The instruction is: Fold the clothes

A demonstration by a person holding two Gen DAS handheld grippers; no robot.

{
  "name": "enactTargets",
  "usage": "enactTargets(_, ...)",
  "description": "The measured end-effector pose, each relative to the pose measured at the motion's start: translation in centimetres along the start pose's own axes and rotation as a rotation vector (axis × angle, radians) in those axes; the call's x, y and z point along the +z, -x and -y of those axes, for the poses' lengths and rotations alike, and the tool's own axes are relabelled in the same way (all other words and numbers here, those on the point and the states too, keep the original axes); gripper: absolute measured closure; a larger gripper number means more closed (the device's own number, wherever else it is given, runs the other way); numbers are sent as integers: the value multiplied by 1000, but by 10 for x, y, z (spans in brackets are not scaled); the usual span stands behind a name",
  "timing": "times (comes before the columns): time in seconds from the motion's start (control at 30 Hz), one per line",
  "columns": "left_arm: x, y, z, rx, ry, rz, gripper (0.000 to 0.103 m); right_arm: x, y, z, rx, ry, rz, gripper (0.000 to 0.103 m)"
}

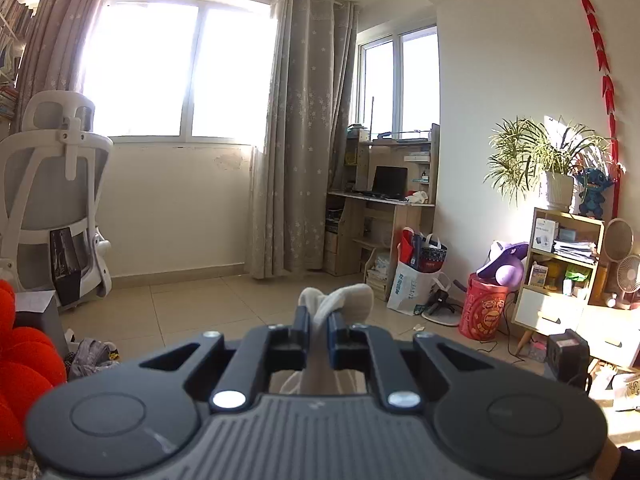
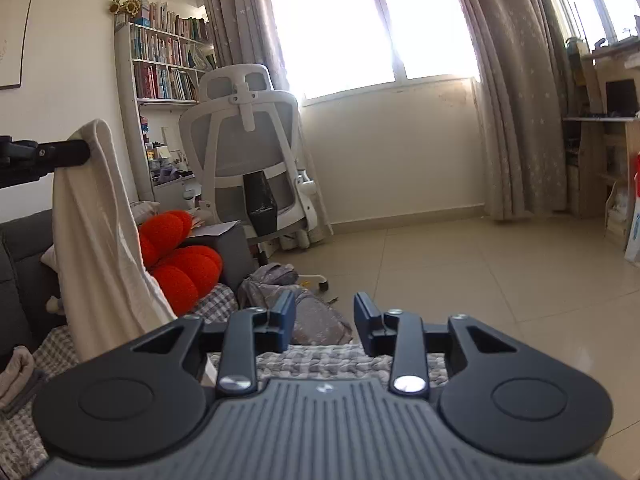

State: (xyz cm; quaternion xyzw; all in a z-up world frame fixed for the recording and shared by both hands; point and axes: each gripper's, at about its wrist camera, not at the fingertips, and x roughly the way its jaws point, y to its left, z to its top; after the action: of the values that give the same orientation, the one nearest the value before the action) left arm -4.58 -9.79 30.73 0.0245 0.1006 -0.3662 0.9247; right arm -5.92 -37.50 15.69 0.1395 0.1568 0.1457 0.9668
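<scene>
The left gripper (image 1: 318, 322) is clenching a cream cloth (image 2: 100, 240), holding it up at the left so it is hanging down over the checked bed (image 2: 328, 360) beside an orange cushion (image 2: 180, 256). The right gripper (image 2: 325, 320) is standing released, its fingers (image 2: 285, 314) apart and empty.

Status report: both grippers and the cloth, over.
Left gripper shut on cream cloth, held aloft. Right gripper open, empty. Nothing in the way.
</scene>
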Motion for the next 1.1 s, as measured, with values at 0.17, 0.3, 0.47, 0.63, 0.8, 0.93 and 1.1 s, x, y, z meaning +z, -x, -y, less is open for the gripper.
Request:
enactTargets(0.17, 5, 25, -20, 4, -42, 36, 94, -49, -61, -17, 218, -92, -111, 33)
enactTargets(0.3, 4, 41, -36, 6, -75, 48, 94, -53, -96, -46, 320, -74, -116, 27)
enactTargets(0.47, 3, 57, -57, 70, -82, 50, 94, -43, -128, -73, 512, -159, -152, 0)
enactTargets(0.63, -7, 64, -81, 128, -55, 42, 94, -54, -135, -125, 486, 33, -215, 98)
enactTargets(0.8, -19, 61, -98, 154, -38, 19, 94, -56, -118, -117, 474, -6, -150, 99)
enactTargets(0.93, -18, 68, -101, 146, -34, 68, 94, -50, -102, -117, 415, 51, -117, 97)
enactTargets(1.1, 0, 92, -90, 190, -77, 182, 94, -61, -96, -103, 414, 33, -97, 0)
